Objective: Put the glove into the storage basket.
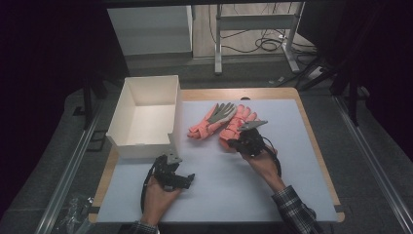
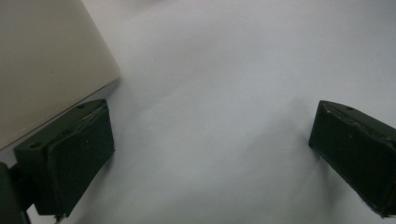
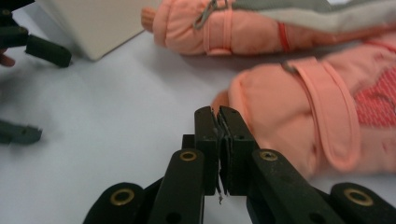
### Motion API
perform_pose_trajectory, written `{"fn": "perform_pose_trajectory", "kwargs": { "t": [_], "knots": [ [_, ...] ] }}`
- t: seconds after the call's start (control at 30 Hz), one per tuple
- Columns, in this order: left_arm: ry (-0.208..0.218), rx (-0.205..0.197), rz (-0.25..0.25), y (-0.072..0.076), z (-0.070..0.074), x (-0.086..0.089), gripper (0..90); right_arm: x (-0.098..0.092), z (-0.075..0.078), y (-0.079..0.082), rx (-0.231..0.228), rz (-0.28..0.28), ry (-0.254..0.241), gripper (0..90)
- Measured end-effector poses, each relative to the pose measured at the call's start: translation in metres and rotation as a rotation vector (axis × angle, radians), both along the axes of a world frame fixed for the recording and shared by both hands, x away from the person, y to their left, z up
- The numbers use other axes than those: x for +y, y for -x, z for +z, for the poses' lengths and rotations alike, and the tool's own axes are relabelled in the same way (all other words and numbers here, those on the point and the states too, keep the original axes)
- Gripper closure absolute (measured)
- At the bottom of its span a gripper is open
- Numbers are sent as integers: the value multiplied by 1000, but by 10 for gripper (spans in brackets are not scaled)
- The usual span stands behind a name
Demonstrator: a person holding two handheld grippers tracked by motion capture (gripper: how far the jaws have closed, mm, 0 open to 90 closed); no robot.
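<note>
Padded orange ski glove (image 3: 303, 116) looks soft and light, so the right gripper (image 3: 218, 122), pressed together and empty beside it, should pinch its cuff.

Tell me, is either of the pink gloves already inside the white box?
No, in the high view both pink gloves lie on the table's white mat to the right of the white box, whose inside shows nothing in it.

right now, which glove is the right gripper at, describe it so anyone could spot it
Start at the white box on the table's left; two salmon-pink gloves lie just right of it. Take the glove nearer the right gripper, the all-pink glove with a wrist strap. Its neighbour, the grey-palmed glove, lies closer to the box.
</note>
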State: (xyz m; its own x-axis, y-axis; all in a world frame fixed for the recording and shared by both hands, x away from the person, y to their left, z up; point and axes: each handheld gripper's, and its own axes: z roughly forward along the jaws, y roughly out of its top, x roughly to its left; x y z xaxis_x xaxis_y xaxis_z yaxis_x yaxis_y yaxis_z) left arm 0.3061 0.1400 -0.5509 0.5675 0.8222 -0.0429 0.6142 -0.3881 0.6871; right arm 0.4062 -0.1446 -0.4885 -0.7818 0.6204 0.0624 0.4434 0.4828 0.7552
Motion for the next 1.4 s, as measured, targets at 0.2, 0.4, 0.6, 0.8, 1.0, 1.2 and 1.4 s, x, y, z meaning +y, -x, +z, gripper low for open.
{"fn": "perform_pose_trajectory", "kwargs": {
  "t": [0.2,0.4,0.6,0.8,1.0,1.2,1.4],
  "knots": [
    [-2,0,0,0,0,0,0,32,-6,-17,-31,6,46,830],
    [-2,-1,-1,0,0,0,0,44,-13,-28,-34,1,80,821],
    [-2,1,-2,0,0,0,0,33,-18,-31,-37,-24,101,828],
    [-1,1,-1,0,0,0,0,7,-17,-32,-39,-62,111,832],
    [0,0,0,0,0,0,0,-18,-13,-36,-20,-118,84,830],
    [1,1,0,0,0,0,0,-6,-4,-31,-15,-75,42,772],
    [-1,1,-1,0,0,0,0,37,8,-24,-22,5,5,634]
  ]
}}
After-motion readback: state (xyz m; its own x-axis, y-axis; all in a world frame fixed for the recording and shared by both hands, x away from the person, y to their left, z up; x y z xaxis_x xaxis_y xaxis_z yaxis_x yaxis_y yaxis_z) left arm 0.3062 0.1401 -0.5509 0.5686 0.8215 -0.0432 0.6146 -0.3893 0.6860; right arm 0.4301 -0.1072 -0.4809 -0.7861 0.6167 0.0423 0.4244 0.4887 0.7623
